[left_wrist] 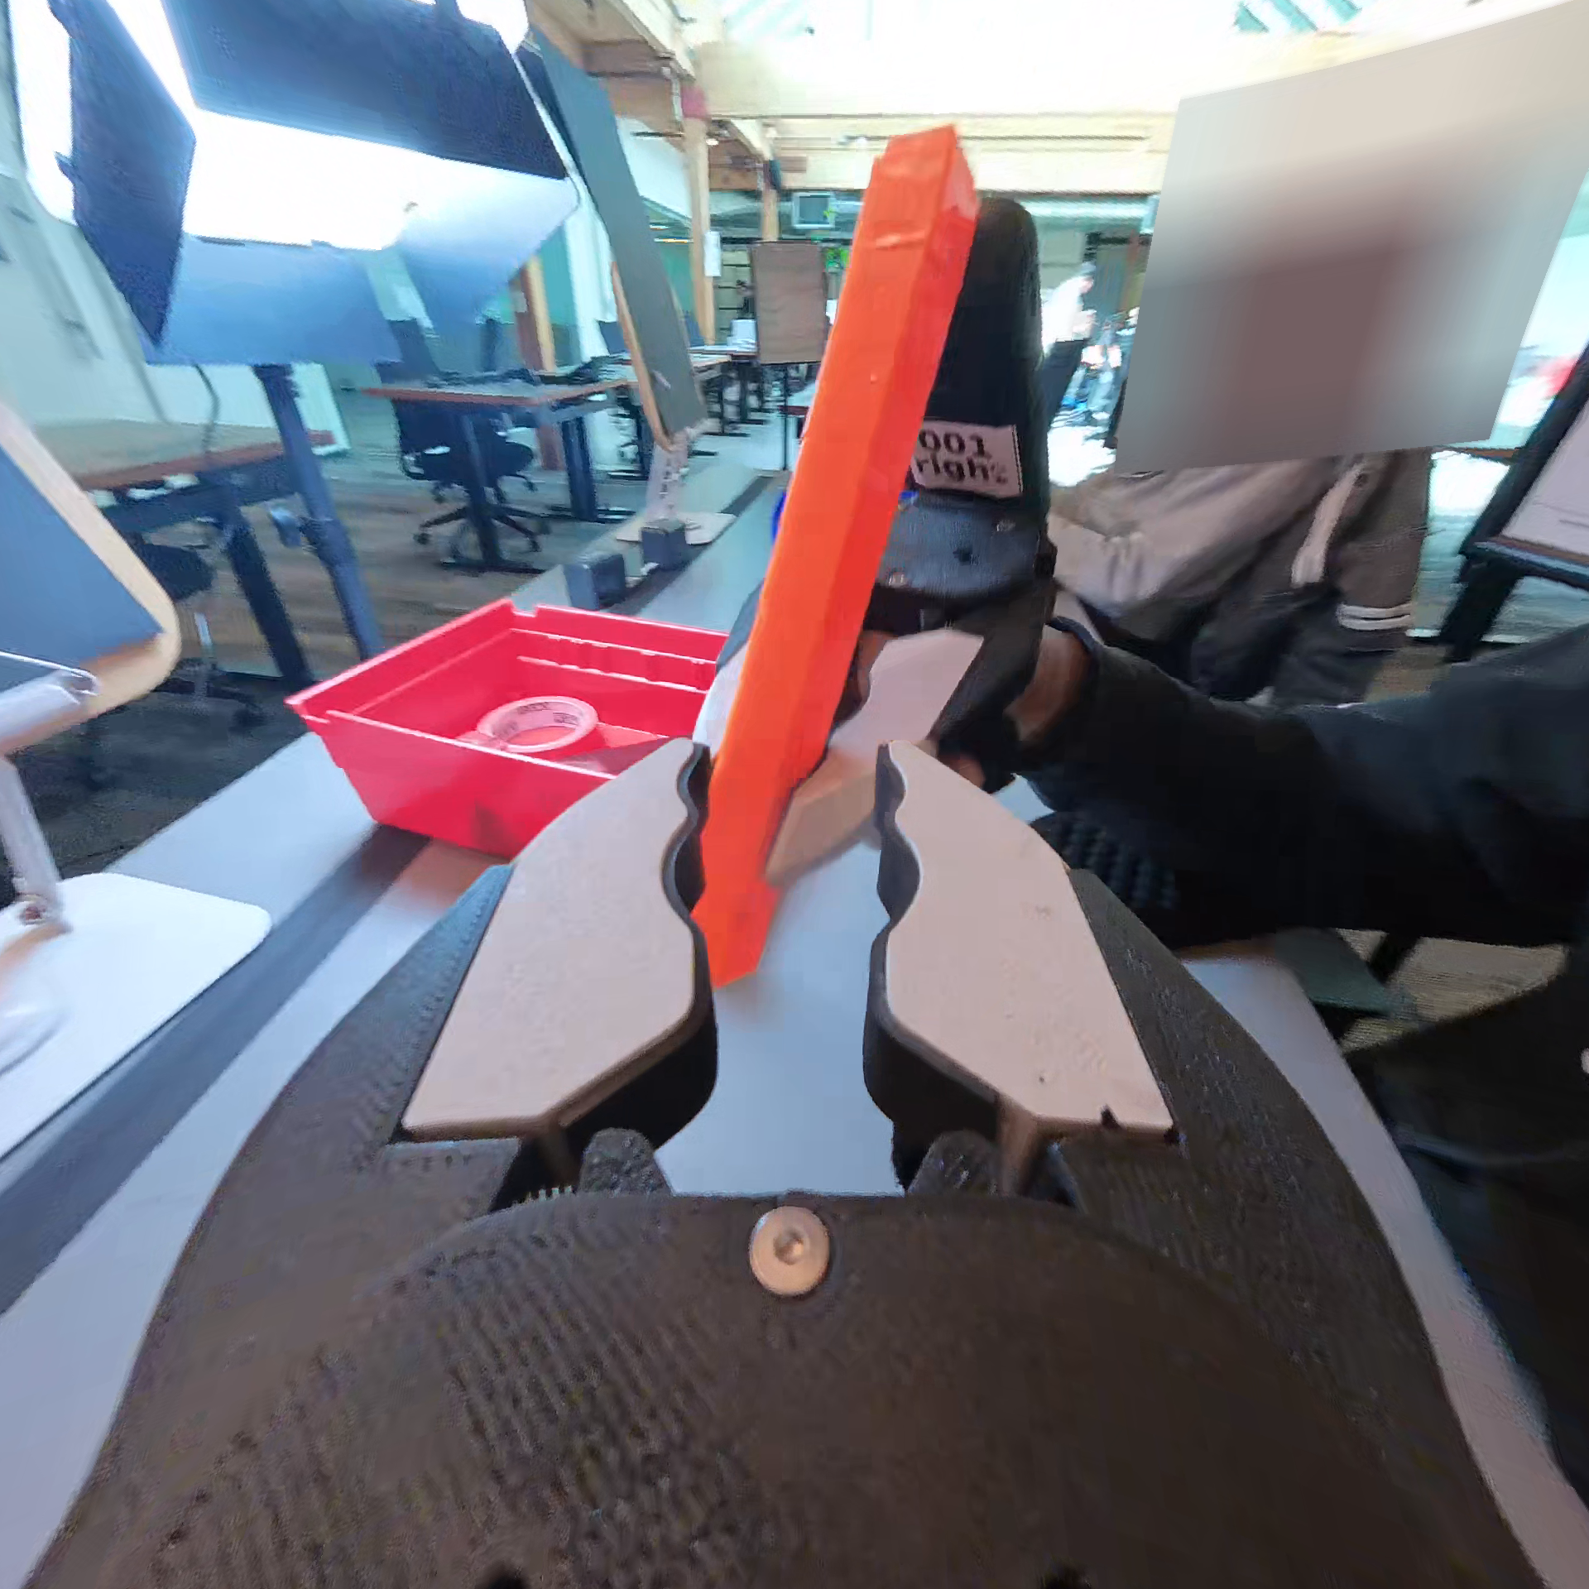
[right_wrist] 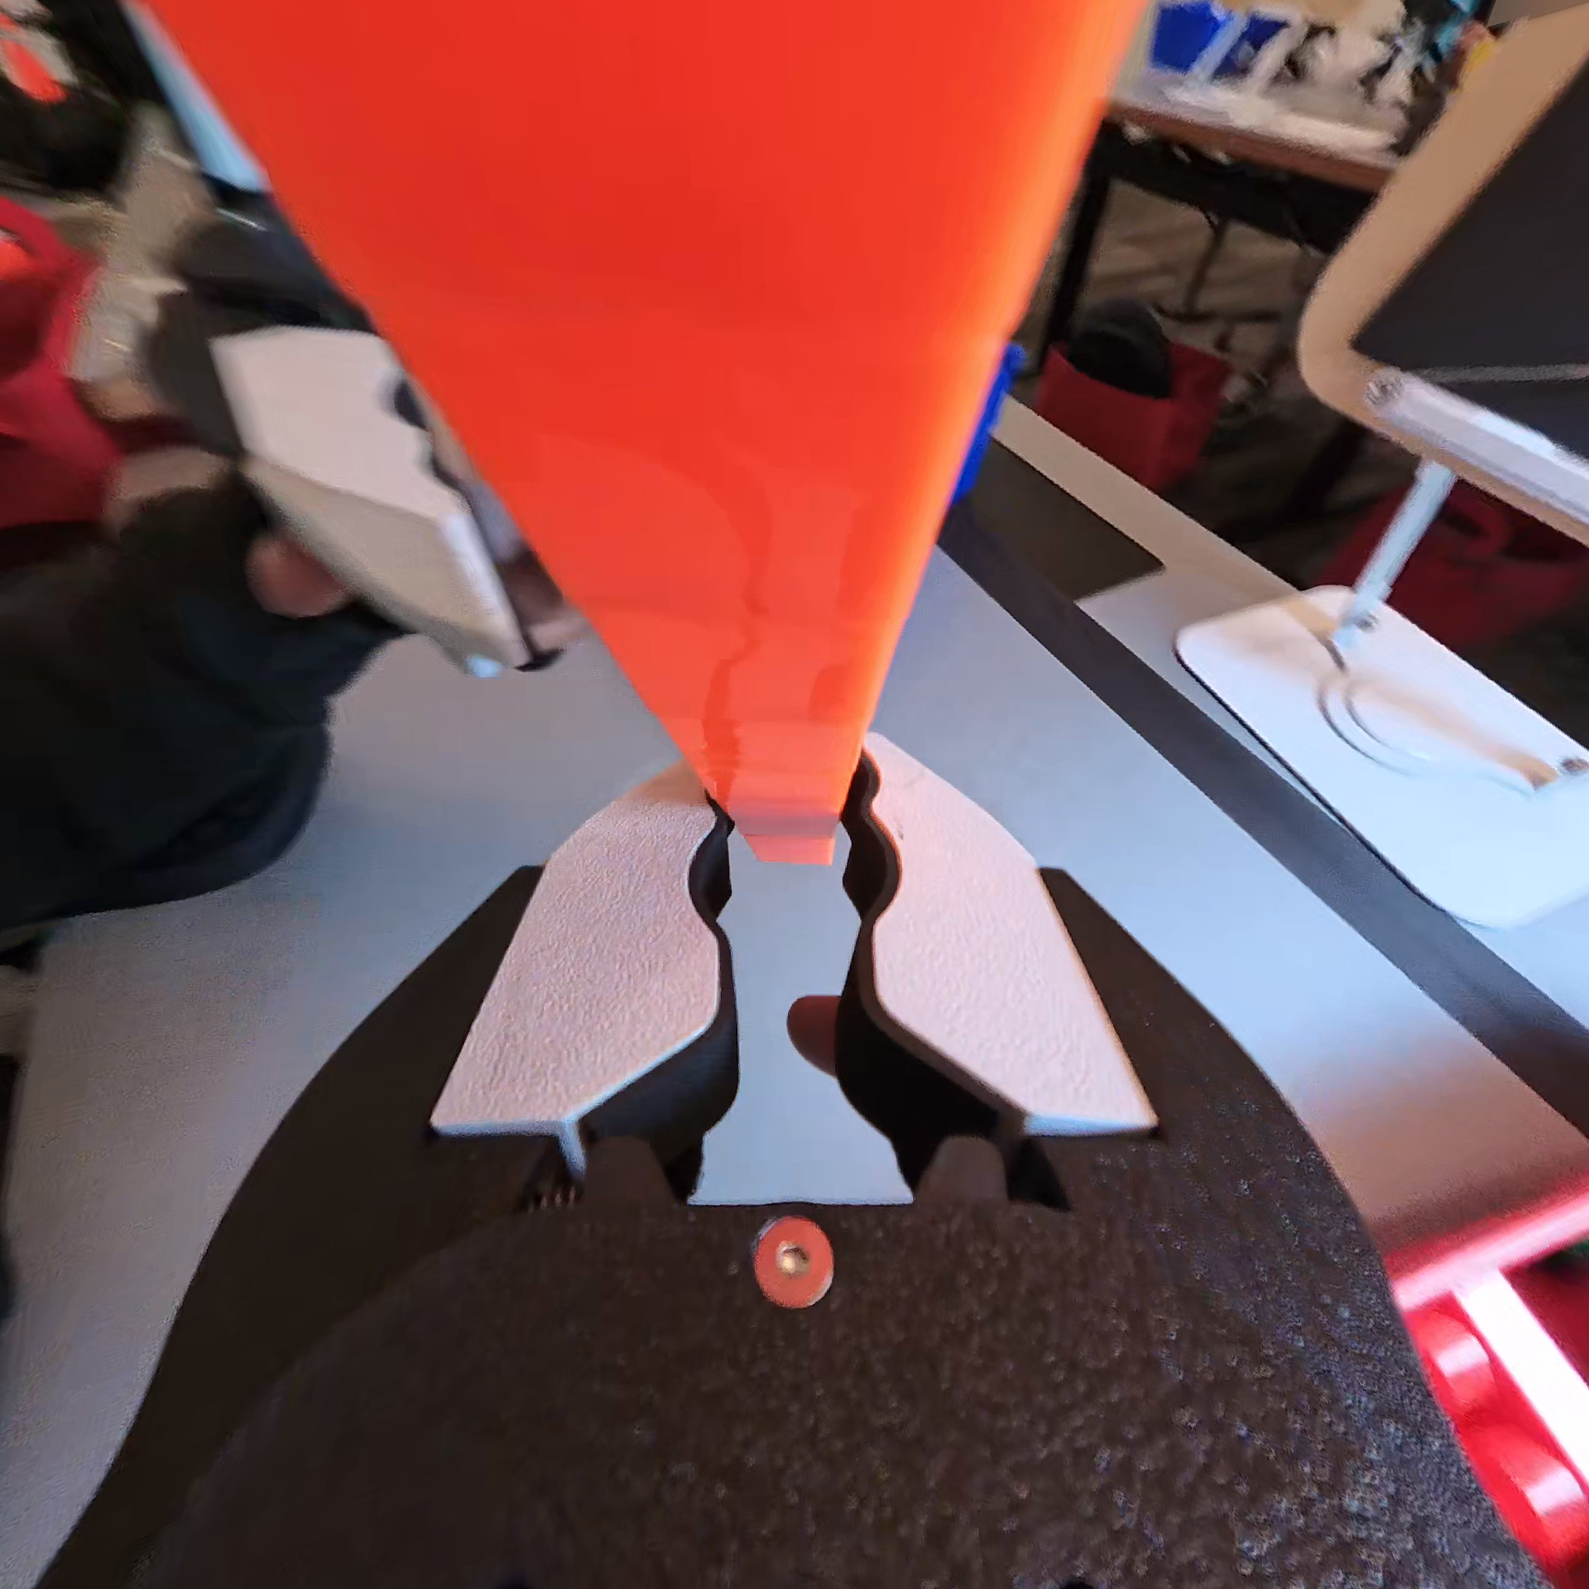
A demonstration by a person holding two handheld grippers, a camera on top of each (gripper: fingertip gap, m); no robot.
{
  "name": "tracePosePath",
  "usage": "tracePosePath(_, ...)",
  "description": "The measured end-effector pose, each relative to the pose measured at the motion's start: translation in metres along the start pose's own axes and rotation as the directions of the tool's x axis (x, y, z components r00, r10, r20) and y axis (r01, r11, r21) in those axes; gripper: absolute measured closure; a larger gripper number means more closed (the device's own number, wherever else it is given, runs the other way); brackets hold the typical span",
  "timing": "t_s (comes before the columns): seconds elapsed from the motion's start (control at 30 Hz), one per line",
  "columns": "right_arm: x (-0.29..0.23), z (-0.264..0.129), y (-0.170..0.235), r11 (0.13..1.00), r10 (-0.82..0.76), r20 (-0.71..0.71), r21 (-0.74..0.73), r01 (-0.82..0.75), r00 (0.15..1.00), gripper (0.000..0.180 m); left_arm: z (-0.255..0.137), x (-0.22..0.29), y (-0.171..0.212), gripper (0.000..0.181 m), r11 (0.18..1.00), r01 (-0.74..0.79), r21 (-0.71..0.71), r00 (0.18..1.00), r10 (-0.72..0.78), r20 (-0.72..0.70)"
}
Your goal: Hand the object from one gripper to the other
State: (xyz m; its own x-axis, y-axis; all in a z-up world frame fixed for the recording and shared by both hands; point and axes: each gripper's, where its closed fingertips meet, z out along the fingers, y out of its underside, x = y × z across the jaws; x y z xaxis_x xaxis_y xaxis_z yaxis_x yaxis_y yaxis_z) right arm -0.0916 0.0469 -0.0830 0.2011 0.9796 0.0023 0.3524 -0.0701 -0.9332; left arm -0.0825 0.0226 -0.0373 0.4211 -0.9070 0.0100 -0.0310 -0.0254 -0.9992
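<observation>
1. The orange bar [left_wrist: 847, 550] is long and square-sectioned, and it stands steeply tilted above the grey table [left_wrist: 258, 851], its top leaning away and to the right in the left wrist view.
2. The right gripper [right_wrist: 784, 812] has its fingers closed on the bar near its lower end; in its own view the bar fills the upper frame and narrows down to the fingertips, which pinch it from both sides.
3. The left gripper [left_wrist: 791, 774] has its fingers spread apart, with the bar's lower part between them. The bar lies against the left finger [left_wrist: 593, 929] and stands clear of the right finger [left_wrist: 989, 946], so this gripper does not clamp it.
4. In the left wrist view the right gripper shows behind the bar, held by a gloved hand [left_wrist: 1006, 688] in a dark sleeve.
5. In the right wrist view the left gripper [right_wrist: 387, 499] shows blurred just left of the bar.
6. A red bin [left_wrist: 413, 748] sits on the table behind the left finger, with a tape roll [left_wrist: 540, 724] inside it.
7. A white stand base [right_wrist: 1393, 731] rests on the table's far side in the right wrist view.
</observation>
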Motion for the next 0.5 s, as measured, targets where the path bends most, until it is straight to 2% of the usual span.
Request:
tracePosePath(0.13, 0.009, 0.013, 0.016, 0.997, 0.014, -0.094, -0.08, -0.021, 0.995, 0.157, 0.02, -0.008, 0.019, 0.14, 0.986, -0.106, -0.128, 0.979, 0.126, 0.162)
tracePosePath(0.23, 0.009, 0.016, 0.021, 0.994, 0.006, -0.122, -0.108, -0.019, 0.992, 0.157, 0.027, -0.019, 0.031, 0.148, 0.982, -0.09, -0.166, 0.964, 0.128, 0.235)
tracePosePath(0.4, 0.008, 0.016, 0.018, 0.996, -0.014, -0.116, -0.093, 0.003, 0.993, 0.157, 0.024, -0.018, 0.03, 0.154, 0.981, -0.1, -0.169, 0.97, 0.134, 0.201)
tracePosePath(0.5, -0.007, 0.013, 0.006, 0.996, -0.086, -0.026, -0.022, 0.085, 0.996, 0.154, 0.017, -0.01, 0.019, 0.155, 0.99, -0.079, -0.113, 0.987, 0.093, 0.128)
